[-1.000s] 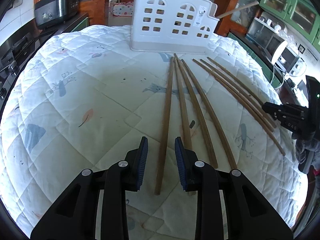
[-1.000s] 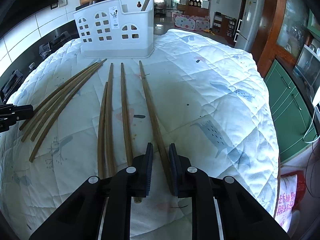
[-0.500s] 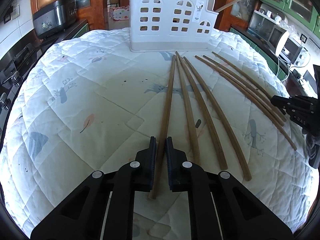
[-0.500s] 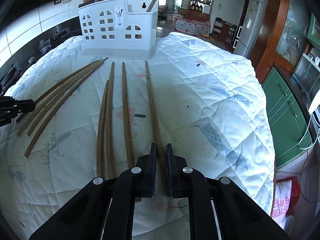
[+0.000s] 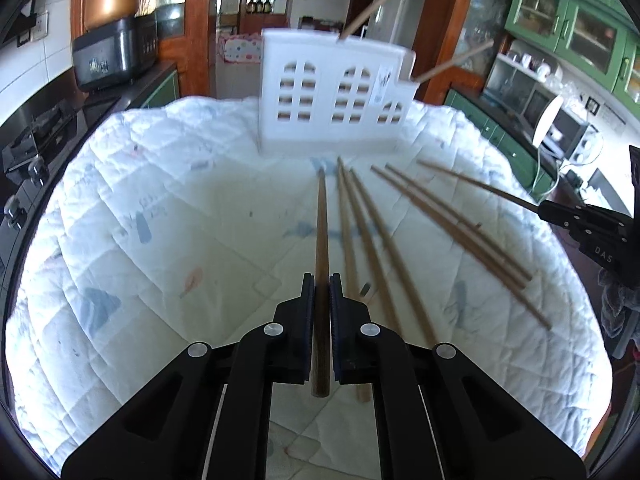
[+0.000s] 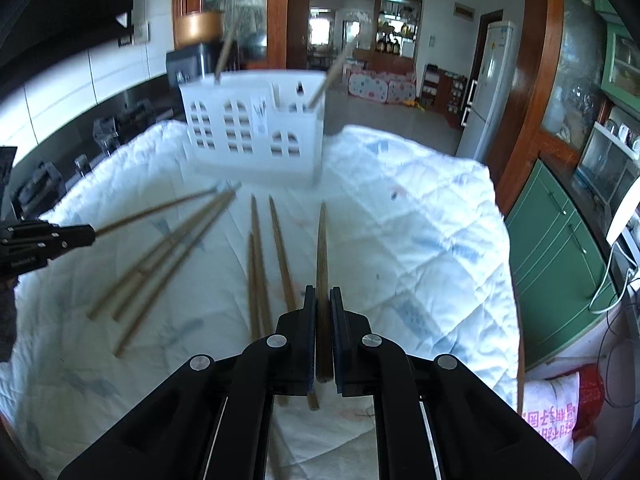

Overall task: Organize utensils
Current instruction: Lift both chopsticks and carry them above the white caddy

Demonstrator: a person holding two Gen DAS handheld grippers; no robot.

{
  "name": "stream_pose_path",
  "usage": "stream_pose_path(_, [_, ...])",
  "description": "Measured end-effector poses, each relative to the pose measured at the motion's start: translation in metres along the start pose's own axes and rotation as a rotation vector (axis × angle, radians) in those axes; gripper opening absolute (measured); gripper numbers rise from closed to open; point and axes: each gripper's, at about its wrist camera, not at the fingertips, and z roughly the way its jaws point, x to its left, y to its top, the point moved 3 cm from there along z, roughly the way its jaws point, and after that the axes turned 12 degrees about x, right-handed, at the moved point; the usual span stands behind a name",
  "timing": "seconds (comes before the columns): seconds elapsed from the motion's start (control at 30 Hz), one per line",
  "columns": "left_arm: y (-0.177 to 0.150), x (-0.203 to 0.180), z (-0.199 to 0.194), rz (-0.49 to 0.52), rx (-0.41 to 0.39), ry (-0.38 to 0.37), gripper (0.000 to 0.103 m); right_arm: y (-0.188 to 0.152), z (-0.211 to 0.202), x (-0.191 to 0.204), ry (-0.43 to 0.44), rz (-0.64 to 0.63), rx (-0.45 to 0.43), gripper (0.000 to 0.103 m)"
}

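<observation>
On the quilt (image 5: 132, 248), we've got one chopstick (image 5: 321, 240) pinched in each gripper (image 5: 319, 284) (image 6: 323, 294); two sit in the rack (image 5: 332, 96), seven (image 5: 452, 224) left.

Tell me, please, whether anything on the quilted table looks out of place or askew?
Mostly no. Loose chopsticks lie fanned on the quilt, and two sticks lean outward from the white basket, expected mid-tidying.

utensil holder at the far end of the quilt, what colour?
White, with arched window-style cutouts. The utensil holder shows best in the left wrist view.
</observation>
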Motion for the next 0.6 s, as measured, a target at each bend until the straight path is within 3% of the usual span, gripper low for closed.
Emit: stream_pose_path(0.6, [0.058,0.005,-0.058,0.019,-0.114,-0.053,0.006,0.082,-0.083,0.01,0.051,-0.025,-0.087,0.007])
